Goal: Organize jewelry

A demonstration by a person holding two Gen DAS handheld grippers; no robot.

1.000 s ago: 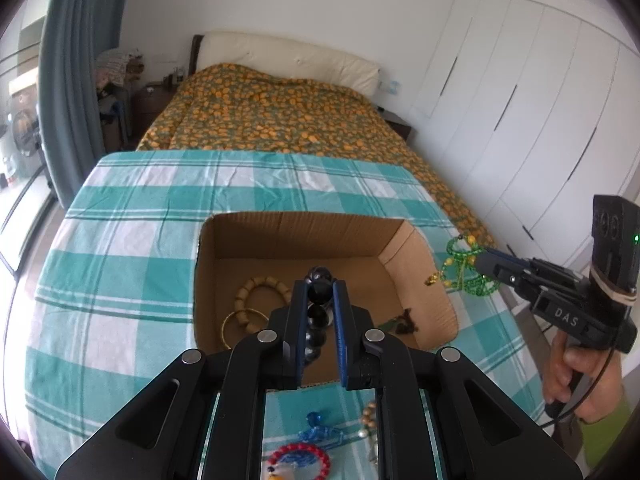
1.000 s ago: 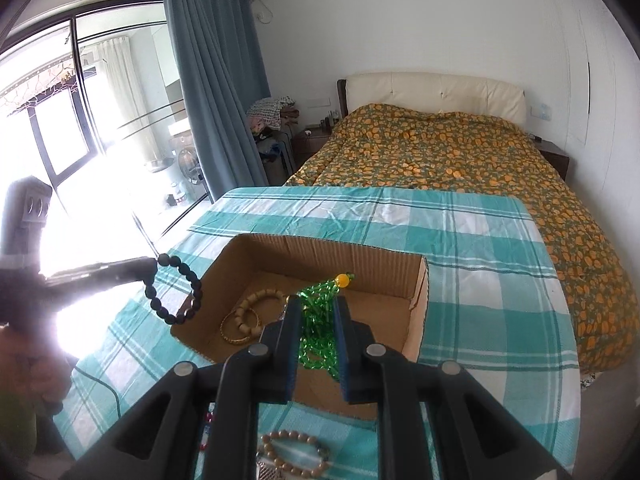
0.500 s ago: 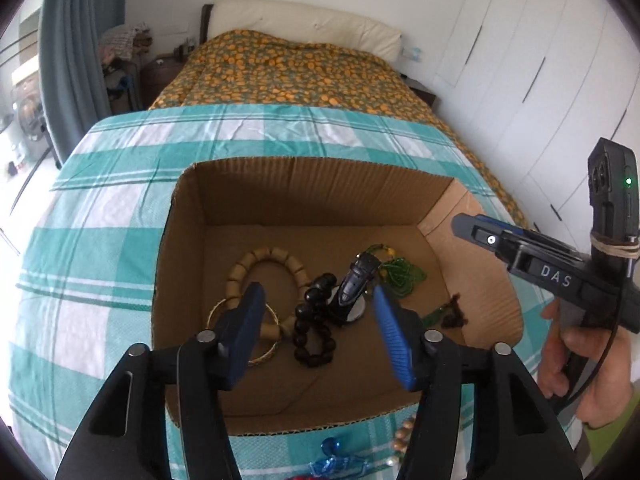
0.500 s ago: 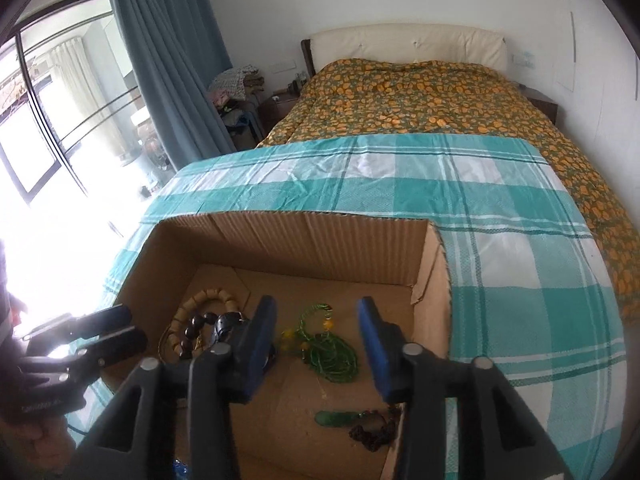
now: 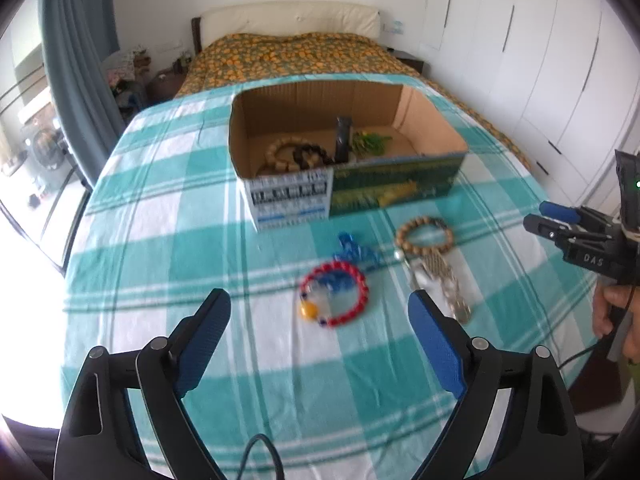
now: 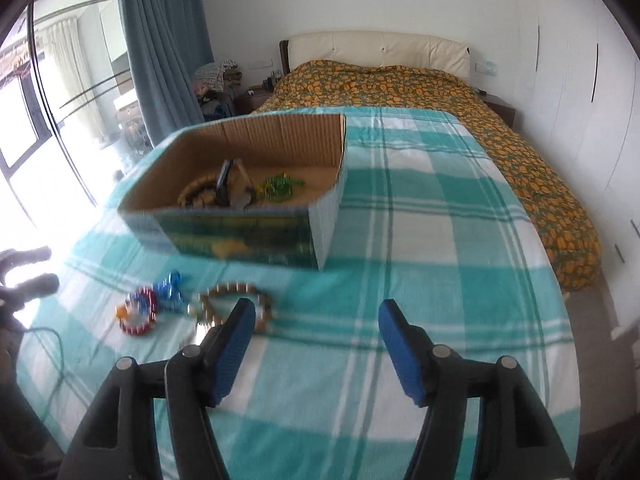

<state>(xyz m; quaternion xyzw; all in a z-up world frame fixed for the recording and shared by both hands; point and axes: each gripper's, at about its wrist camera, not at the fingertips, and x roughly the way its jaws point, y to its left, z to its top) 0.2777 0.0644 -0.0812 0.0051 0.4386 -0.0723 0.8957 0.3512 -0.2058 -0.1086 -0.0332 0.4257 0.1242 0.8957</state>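
Note:
An open cardboard box [image 5: 436, 120] [image 6: 280, 132] stands on the checked cloth. Inside lie a wooden bead bracelet [image 5: 280, 154], a dark bead bracelet [image 5: 310, 154] and a green bead necklace [image 5: 370, 142] [image 6: 278, 188]. On the cloth in front of it lie a red bead bracelet [image 5: 334, 300] [image 6: 138, 316], a blue piece [image 5: 354, 250] [image 6: 168, 286], a tan bead bracelet [image 5: 424, 234] [image 6: 236, 300] and a silver watch [image 5: 444, 280]. My left gripper [image 5: 318, 316] is open and empty, just short of the red bracelet. My right gripper [image 6: 316, 320] is open and empty, right of the tan bracelet; it also shows in the left wrist view [image 5: 548, 216].
The teal and white checked cloth [image 5: 160, 240] covers a round table. A bed with an orange patterned cover [image 6: 400, 84] stands behind it. White wardrobe doors [image 5: 540, 60] are on the right, a blue curtain [image 6: 160, 40] and window on the left.
Both grippers let go of their beads in the box, opened wide, and pulled back from over the box to above the cloth in front of it.

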